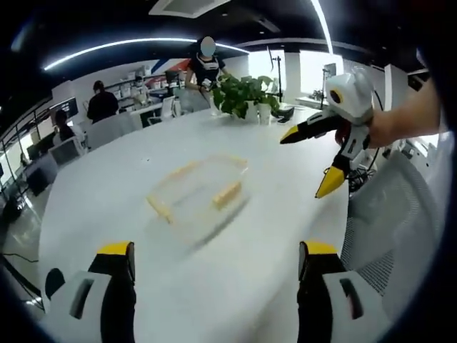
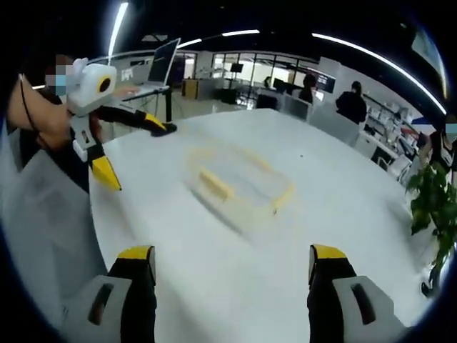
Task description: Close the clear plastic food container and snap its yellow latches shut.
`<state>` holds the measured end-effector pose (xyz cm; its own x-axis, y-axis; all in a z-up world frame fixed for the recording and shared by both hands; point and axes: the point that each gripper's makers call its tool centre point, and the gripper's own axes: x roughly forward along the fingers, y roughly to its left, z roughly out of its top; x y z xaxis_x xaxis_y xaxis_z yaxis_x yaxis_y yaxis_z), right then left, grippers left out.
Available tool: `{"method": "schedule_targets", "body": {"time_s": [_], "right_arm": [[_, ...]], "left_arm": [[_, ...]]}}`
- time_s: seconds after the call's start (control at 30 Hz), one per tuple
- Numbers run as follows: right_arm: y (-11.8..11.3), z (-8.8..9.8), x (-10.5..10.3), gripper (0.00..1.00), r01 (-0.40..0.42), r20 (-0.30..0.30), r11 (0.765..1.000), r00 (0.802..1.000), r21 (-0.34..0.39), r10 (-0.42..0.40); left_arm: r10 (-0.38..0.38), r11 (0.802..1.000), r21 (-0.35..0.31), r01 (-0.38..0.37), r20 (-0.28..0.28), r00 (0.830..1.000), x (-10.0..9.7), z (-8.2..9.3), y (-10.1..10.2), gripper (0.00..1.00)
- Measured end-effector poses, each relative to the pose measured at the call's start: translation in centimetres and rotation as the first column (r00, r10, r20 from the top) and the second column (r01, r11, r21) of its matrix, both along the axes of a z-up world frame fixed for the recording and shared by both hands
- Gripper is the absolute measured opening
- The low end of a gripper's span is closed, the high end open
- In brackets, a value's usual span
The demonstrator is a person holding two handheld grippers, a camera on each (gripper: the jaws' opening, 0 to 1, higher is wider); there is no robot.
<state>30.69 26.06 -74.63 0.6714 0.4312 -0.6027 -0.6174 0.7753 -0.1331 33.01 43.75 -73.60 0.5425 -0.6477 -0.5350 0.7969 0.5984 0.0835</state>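
Both yellow-tipped grippers, left [image 1: 214, 261] and right [image 2: 232, 264], hover wide open short of the clear rectangular plastic container [image 1: 201, 191] with yellow latches; approach step, closing next.

No text, label, brand, number or sign can be read in either view. The container [image 1: 202, 190] on the bench [image 1: 107, 186] ahead of the gripper is blurred and shows no print, and the far wall's coloured stripes [image 1: 166, 66] carry no legible letters.
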Motion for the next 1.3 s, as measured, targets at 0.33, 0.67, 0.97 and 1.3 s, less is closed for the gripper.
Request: {"method": "schedule_targets", "body": {"time_s": [0.33,0.67,0.97,1.3], "right_arm": [[-0.8,0.1,-1.5,0.89,0.018,0.018,1.0,1.0,0.014,-0.019],[-1.8,-0.2,-2.5,0.88,0.045,0.016,0.999,0.999,0.023,-0.046],[-1.9,0.2,-2.5,0.88,0.046,0.026,0.999,0.999,0.024,-0.047],[-2.1,0.2,-2.8,0.88,0.052,0.034,0.998,0.998,0.025,-0.053]], "left_arm": [[0.02,1.0,-0.008,-0.02,-0.008,1.0,-1.7,-0.3,1.5,0.96],[0.053,0.999,-0.01,-0.053,-0.019,0.998,-2.1,-0.5,2.9,0.96],[0.087,0.996,-0.034,-0.088,-0.026,0.996,-2.3,-0.4,3.3,0.96],[0.109,0.992,-0.054,-0.111,-0.033,0.993,-2.6,-0.8,3.6,0.95]]}}
